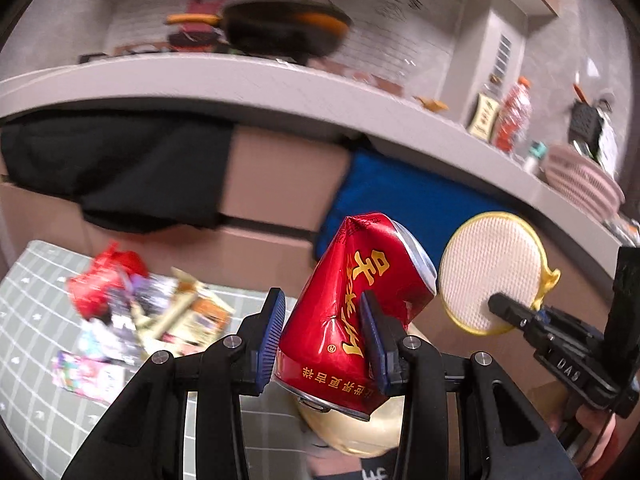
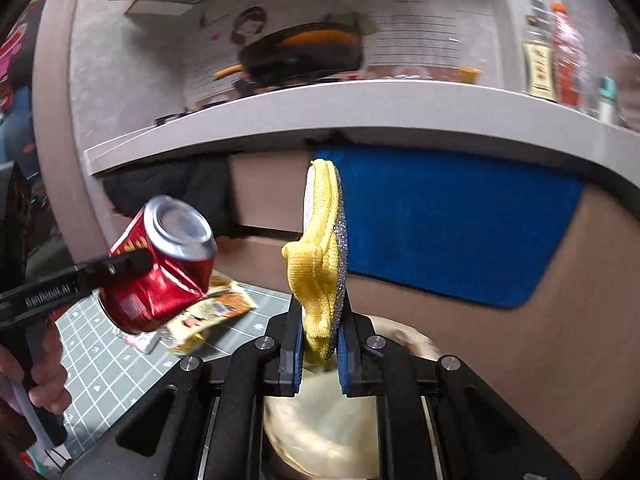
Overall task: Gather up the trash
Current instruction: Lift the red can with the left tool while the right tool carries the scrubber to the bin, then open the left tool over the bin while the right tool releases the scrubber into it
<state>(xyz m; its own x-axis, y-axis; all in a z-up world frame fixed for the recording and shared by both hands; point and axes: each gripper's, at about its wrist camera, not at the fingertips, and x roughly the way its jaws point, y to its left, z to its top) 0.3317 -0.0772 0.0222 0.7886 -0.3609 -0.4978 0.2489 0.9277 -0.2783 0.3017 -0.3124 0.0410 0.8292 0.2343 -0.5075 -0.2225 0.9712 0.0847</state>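
Observation:
My left gripper (image 1: 322,330) is shut on a crushed red drink can (image 1: 356,304) with gold lettering, held in the air; the can also shows in the right wrist view (image 2: 160,276). My right gripper (image 2: 318,344) is shut on the lower edge of a round yellow-rimmed scouring pad (image 2: 322,248), held upright; the pad also shows in the left wrist view (image 1: 490,270), right of the can. A cream-coloured bin bag (image 2: 320,432) lies open below both grippers, mostly hidden. A pile of wrappers and a red bag (image 1: 132,308) lies on the grid-patterned floor mat (image 1: 36,360) to the left.
A grey countertop (image 1: 248,80) runs across above, with a black pan (image 1: 280,28), bottles (image 1: 514,116) and a pink rack (image 1: 580,180). Below it are brown cabinet fronts (image 1: 280,184), a black cloth (image 1: 120,164) and a blue towel (image 2: 456,220).

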